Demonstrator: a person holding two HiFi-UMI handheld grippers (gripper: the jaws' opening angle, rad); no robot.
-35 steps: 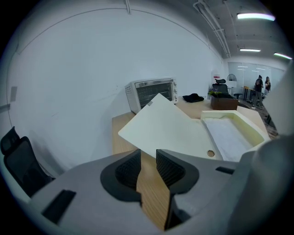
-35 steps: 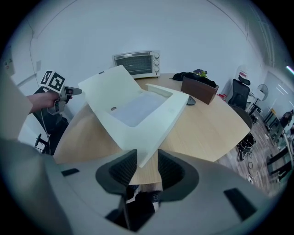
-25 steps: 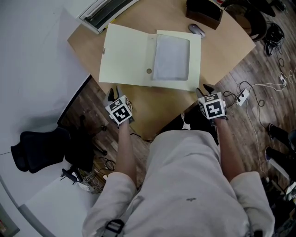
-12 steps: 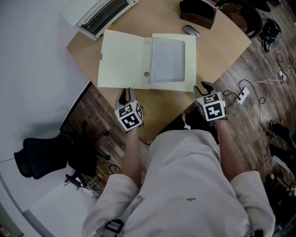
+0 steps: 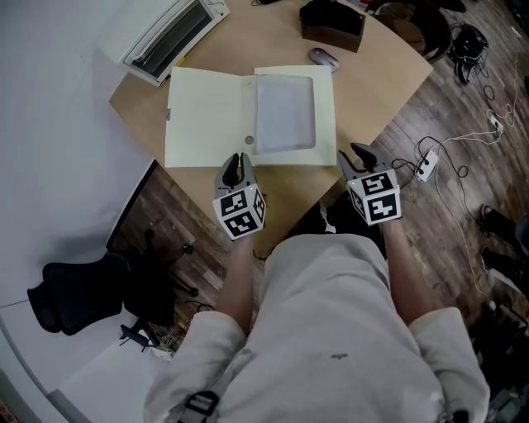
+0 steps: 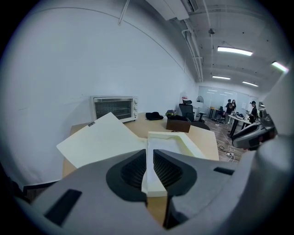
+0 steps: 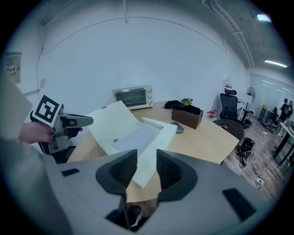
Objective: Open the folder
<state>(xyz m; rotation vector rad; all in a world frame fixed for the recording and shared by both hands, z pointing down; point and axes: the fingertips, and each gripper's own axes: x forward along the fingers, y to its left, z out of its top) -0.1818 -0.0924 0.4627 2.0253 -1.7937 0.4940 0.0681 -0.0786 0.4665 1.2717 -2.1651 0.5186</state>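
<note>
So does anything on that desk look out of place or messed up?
Nothing looks spilled or damaged. The folder lies open and flat on the table, with its near left corner close to the table's edge. The only odd sight is a toaster oven on the far left corner of an office desk.

Wooden desk carrying an open cream folder (lying flat); beyond the folder sit a toaster oven, a computer mouse and a dark box.
</note>
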